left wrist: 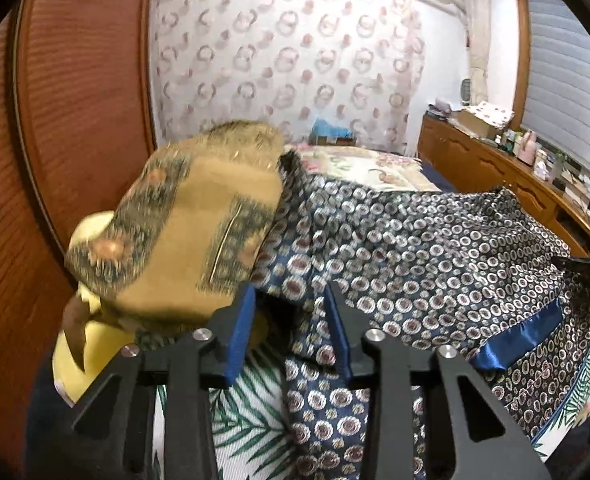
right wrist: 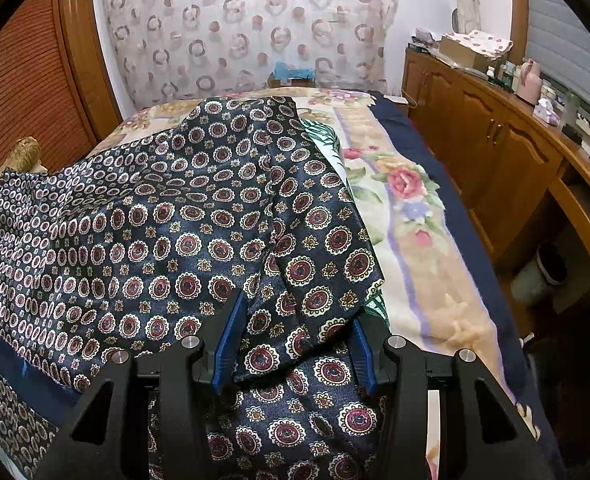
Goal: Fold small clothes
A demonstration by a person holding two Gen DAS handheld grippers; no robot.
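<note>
Navy patterned fabric is pinched between the right gripper fingers to anchor it on the bed; the left gripper fingers are spread, empty, above another edge.

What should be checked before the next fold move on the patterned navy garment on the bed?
1. Right gripper has cloth between its pads: ok, a fold of the navy patterned garment is bunched between them.
2. Left gripper has a grip on the garment: cannot tell; cloth lies between its pads, contact is unclear.
3. Garment spread flat: not ok, it is rumpled with overlapping layers.
4. Left side clear: not ok, a mustard patterned cloth lies right next to the left gripper.
5. Room on the floral blanket at the right: ok, bare.
</note>
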